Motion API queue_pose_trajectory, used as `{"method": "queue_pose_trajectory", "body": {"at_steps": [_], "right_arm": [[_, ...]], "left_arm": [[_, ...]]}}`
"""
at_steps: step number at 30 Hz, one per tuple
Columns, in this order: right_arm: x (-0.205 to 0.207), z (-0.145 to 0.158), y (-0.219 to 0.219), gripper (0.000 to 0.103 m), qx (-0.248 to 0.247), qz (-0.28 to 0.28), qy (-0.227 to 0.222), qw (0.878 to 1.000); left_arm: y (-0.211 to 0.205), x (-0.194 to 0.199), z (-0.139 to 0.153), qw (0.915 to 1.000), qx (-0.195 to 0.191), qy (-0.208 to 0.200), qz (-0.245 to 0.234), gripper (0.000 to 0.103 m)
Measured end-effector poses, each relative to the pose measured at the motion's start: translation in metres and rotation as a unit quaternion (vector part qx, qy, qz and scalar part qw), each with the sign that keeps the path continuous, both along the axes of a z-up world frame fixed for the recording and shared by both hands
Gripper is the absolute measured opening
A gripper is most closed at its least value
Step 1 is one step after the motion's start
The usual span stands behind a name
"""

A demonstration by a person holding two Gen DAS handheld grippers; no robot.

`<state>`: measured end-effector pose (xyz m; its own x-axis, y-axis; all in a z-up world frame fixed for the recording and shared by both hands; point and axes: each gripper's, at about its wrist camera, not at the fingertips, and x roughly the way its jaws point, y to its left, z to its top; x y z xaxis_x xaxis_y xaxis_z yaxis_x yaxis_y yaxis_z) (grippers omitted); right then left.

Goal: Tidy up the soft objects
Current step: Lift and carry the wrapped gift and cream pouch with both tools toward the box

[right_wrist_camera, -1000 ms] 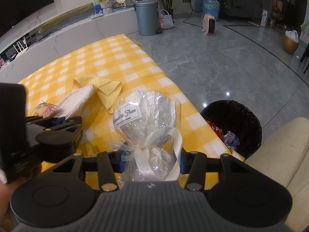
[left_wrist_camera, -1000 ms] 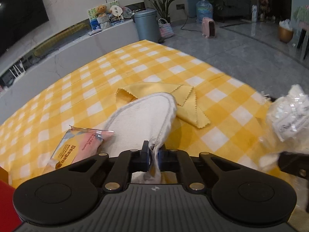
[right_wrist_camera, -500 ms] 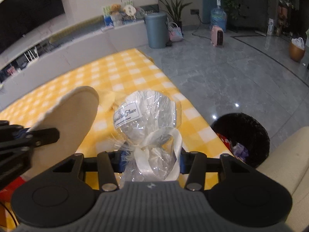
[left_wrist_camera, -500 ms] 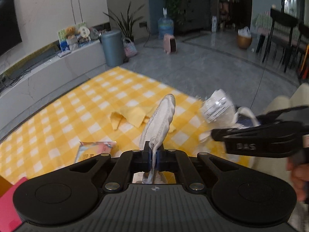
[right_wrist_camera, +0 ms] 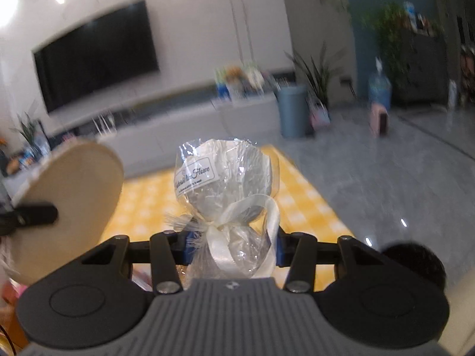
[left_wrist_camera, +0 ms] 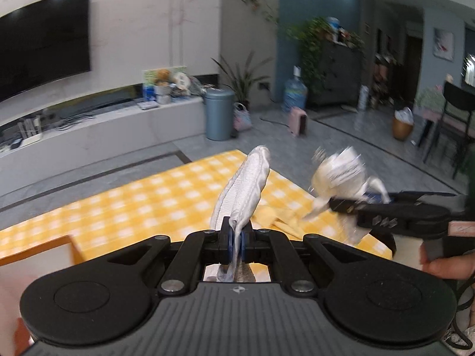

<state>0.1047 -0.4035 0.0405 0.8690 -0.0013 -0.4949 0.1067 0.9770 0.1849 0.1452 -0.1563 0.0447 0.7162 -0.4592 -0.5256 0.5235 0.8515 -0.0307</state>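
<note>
Carry step: left gripper (left_wrist_camera: 236,238) clenched on white fleece slipper sole (left_wrist_camera: 243,190), frame centre; right gripper (right_wrist_camera: 231,244) grasping cellophane-wrapped white ribboned ball (right_wrist_camera: 227,184). Next: find a drop-off spot.

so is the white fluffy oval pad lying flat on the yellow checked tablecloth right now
No, the white fluffy oval pad is pinched in the shut left gripper and stands lifted above the yellow checked tablecloth.

Wall television (left_wrist_camera: 41,41), blue-grey bin (left_wrist_camera: 219,114), water jug (left_wrist_camera: 293,94)

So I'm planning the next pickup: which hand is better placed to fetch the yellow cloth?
Neither is free: the left gripper pinches the white insole, the right gripper clamps the wrapped bundle. The yellow cloth lies nearer the left.
</note>
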Motion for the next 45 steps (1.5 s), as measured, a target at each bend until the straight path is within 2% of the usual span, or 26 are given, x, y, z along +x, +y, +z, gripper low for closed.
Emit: {"method": "queue_pose_trajectory", "body": {"at_steps": [3, 8, 10, 13, 17, 18, 21, 22, 27, 30, 32, 36, 39, 41, 45], "right_arm": [[-0.01, 0.02, 0.014, 0.047, 0.011, 0.018, -0.039, 0.999], [-0.017, 0.042, 0.045, 0.047, 0.011, 0.057, -0.076, 0.995], [-0.02, 0.047, 0.058, 0.047, 0.007, 0.08, -0.082, 0.993], [-0.02, 0.053, 0.09, 0.048, -0.034, 0.116, -0.082, 0.989], [-0.02, 0.059, 0.127, 0.047, -0.015, 0.182, -0.087, 0.979], [-0.019, 0.061, 0.139, 0.047, -0.021, 0.196, -0.086, 0.977], [-0.021, 0.062, 0.18, 0.047, -0.092, 0.211, -0.083, 0.97], [-0.021, 0.061, 0.191, 0.047, -0.097, 0.222, -0.081, 0.967], [-0.016, 0.055, 0.243, 0.047, -0.096, 0.276, -0.059, 0.954], [-0.006, 0.051, 0.266, 0.047, -0.057, 0.307, -0.035, 0.949], [0.005, 0.044, 0.284, 0.047, -0.039, 0.316, -0.013, 0.948], [0.037, 0.023, 0.319, 0.047, 0.002, 0.335, 0.046, 0.941], [0.067, 0.001, 0.348, 0.047, -0.036, 0.328, 0.09, 0.94], [0.086, -0.014, 0.361, 0.047, -0.077, 0.309, 0.115, 0.941], [0.113, -0.038, 0.373, 0.047, -0.127, 0.283, 0.153, 0.938]], "left_arm": [[0.019, -0.005, 0.009, 0.9996, -0.013, -0.009, 0.022, 0.006], [0.048, -0.014, 0.023, 0.9982, -0.031, -0.023, 0.046, 0.006], [0.06, -0.018, 0.026, 0.9975, -0.034, -0.029, 0.055, 0.006], [0.076, -0.021, 0.031, 0.996, -0.036, -0.03, 0.075, 0.006], [0.104, -0.027, 0.035, 0.9934, -0.043, -0.034, 0.101, 0.006], [0.111, -0.028, 0.035, 0.9925, -0.045, -0.036, 0.108, 0.006], [0.135, -0.037, 0.032, 0.9892, -0.052, -0.037, 0.132, 0.006], [0.143, -0.038, 0.031, 0.9877, -0.057, -0.036, 0.141, 0.006], [0.179, -0.043, 0.023, 0.9807, -0.077, -0.016, 0.179, 0.006], [0.201, -0.044, 0.016, 0.9762, -0.093, -0.01, 0.196, 0.006], [0.212, -0.037, 0.009, 0.9767, -0.103, 0.009, 0.188, 0.006], [0.238, -0.027, -0.006, 0.9727, -0.142, 0.011, 0.183, 0.006], [0.254, -0.017, -0.018, 0.9718, -0.165, 0.02, 0.168, 0.006], [0.27, -0.016, -0.03, 0.9667, -0.179, 0.03, 0.181, 0.006], [0.291, -0.012, -0.041, 0.9547, -0.209, 0.05, 0.206, 0.006]]}}
